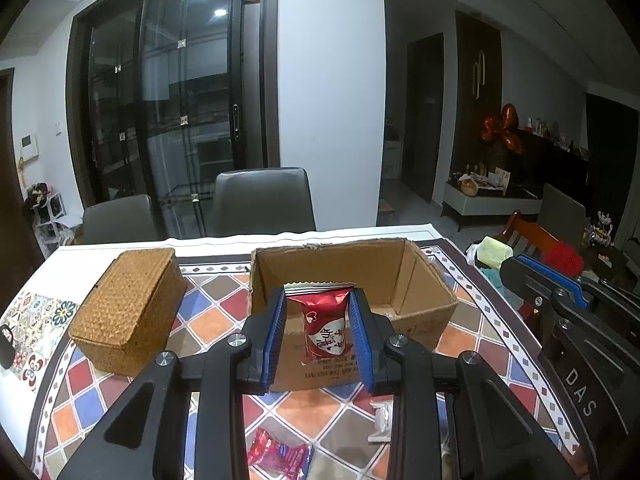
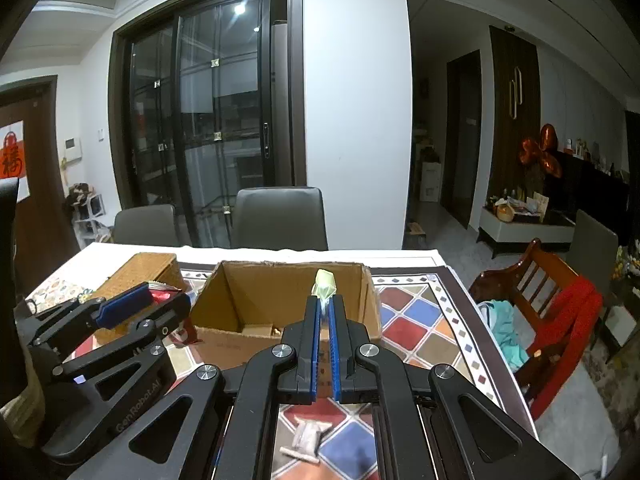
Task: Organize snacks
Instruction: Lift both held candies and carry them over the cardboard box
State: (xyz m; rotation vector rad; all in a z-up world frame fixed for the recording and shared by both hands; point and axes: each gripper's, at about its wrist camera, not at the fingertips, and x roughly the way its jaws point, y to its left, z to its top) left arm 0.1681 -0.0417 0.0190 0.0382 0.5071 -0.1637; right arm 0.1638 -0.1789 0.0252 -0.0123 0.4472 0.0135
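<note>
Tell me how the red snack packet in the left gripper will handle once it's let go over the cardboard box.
The red snack packet looks like a thin, glossy foil pouch: probably light and a bit slippery. It hangs upright between the left gripper fingers and bulges, so likely soft and crushable. Released, it should flop flat into the cardboard box, not roll.

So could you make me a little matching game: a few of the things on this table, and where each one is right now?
Things:
1. red snack packet
2. pale green snack packet
3. wicker box
4. pink-red wrapped snack

Places:
A. lying on the tablecloth near the camera
B. held in the right tongs
C. left of the cardboard box
D. held in the left tongs

Pairs: 1-D, 2-B, 3-C, 4-A
</note>
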